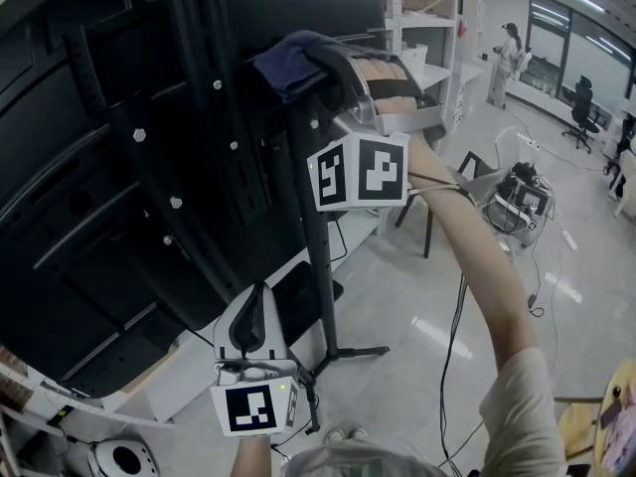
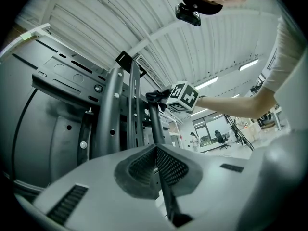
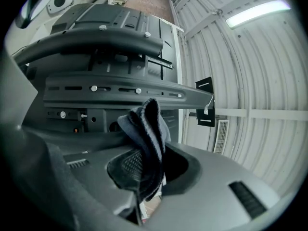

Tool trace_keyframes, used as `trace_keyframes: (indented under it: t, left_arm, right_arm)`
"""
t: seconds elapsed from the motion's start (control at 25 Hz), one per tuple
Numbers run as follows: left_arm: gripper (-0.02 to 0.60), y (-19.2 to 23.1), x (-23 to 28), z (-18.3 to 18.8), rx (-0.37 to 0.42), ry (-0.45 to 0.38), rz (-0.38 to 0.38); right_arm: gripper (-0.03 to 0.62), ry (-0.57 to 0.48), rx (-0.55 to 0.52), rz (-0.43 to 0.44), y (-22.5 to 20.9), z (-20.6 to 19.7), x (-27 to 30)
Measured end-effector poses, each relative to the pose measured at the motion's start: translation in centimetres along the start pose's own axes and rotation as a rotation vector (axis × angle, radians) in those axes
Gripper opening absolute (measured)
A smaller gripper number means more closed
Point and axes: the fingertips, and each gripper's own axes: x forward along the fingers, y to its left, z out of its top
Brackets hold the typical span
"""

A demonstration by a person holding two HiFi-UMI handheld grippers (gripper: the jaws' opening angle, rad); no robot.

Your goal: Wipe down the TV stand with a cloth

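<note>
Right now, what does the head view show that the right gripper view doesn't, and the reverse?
Only the head view: the left gripper held low, the floor, and a person standing far back in the room. Only the right gripper view: a close look at the right gripper with its jaws pinched on the cloth, plus a ceiling light. Both: the dark cloth and the black TV stand bars.

Quick count: two grippers (left gripper (image 1: 260,301), right gripper (image 1: 333,76)), one cloth (image 1: 286,70), one TV stand (image 1: 316,237), one person (image 1: 508,60) way back.
</note>
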Motion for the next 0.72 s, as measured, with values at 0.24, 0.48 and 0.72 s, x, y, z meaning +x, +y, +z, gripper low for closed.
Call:
trace_keyframes:
  t: [0.24,0.48,0.72]
  left_arm:
    - [0.015,0.4,-0.2,-0.4,-0.003,0.013,0.007]
    - [0.015,0.5,-0.4,-0.6,-0.009,0.022,0.008]
    - [0.015,0.5,-0.7,-1.4,-0.017,0.040,0.007]
  right_arm:
    - [0.057,0.007,-0.005,0.019,1.3,-0.3,-0.6]
    - [0.057,0.010,0.044,0.045,2.7,-0.7,-1.4]
    - [0.057,0.027,0.052,0.093,5.4,-1.2,-2.1]
